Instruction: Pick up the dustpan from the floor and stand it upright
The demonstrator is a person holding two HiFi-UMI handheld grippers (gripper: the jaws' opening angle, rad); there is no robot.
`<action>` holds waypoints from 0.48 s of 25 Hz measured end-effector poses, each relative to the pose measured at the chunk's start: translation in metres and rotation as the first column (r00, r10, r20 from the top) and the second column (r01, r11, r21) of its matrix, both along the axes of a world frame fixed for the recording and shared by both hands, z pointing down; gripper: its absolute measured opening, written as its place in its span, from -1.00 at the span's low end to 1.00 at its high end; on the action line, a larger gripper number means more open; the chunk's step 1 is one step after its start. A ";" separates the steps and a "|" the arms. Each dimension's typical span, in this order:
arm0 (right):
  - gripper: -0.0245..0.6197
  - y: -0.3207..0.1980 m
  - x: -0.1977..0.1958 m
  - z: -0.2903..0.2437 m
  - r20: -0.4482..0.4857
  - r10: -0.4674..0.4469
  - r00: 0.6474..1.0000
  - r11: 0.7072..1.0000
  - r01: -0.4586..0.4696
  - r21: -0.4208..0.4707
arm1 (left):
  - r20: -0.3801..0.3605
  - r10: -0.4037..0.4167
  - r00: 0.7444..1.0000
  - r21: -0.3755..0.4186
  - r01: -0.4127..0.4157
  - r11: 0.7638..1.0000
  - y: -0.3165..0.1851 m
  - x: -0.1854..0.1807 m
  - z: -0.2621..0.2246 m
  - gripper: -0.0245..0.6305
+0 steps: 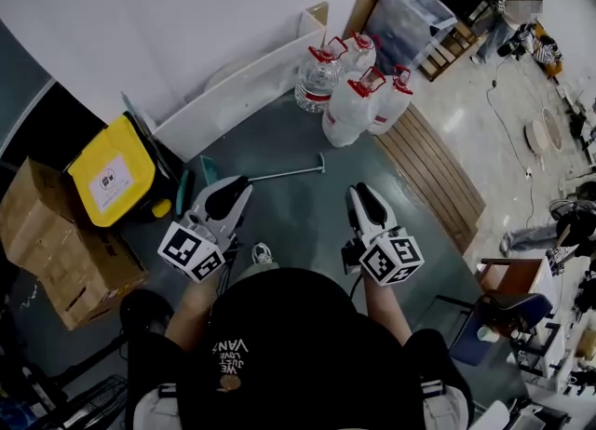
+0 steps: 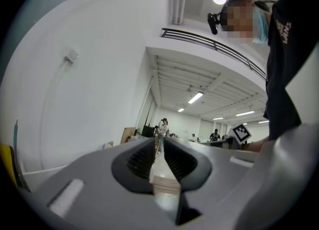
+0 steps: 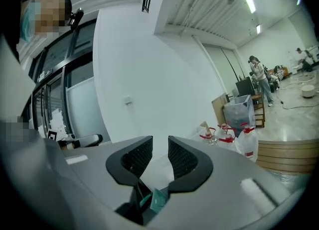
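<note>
1. Left claw (image 2: 159, 143) closed, holding nothing; right claw (image 3: 160, 147) partly open, nothing between its pads
2. Dustpan (image 1: 265, 177) lies flat on floor (image 1: 307, 221), just ahead of both claws, untouched
3. Yellow bin (image 1: 110, 175) near its pan end; water bottles (image 1: 354, 93) beyond

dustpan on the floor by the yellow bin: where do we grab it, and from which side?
Probably the metal handle, near its middle, coming from above with the jaws across the shaft. The dustpan lies flat. Its thin handle points away from the yellow bin with room on both sides, while the pan end sits close beside the bin.
</note>
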State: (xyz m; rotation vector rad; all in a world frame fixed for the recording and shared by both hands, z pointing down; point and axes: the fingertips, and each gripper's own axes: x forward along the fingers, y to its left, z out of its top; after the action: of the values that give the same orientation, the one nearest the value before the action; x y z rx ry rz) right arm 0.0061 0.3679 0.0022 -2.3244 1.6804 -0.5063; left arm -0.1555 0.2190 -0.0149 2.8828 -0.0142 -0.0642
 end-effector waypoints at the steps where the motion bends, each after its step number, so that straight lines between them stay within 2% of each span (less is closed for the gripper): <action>1: -0.67 -0.008 0.001 -0.001 0.000 0.008 1.000 1.000 -0.008 0.004 | 0.001 0.003 1.000 0.006 -0.003 1.000 -0.008 -0.001 -0.001 -0.76; 5: -0.63 -0.039 0.004 -0.003 0.006 0.014 1.000 1.000 -0.014 0.013 | 0.008 -0.010 1.000 0.008 0.009 1.000 -0.041 -0.008 -0.001 -0.74; 12: -0.54 -0.084 0.021 0.002 0.009 -0.012 1.000 1.000 0.012 -0.001 | 0.030 -0.051 0.998 0.002 0.051 0.999 -0.074 -0.008 0.014 -0.57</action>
State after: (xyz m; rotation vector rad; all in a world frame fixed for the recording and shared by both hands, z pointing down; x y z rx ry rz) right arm 0.0275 0.2840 0.0041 -2.3104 1.6910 -0.5191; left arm -0.1638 0.1449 -0.0009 2.8848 -0.0935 -0.0307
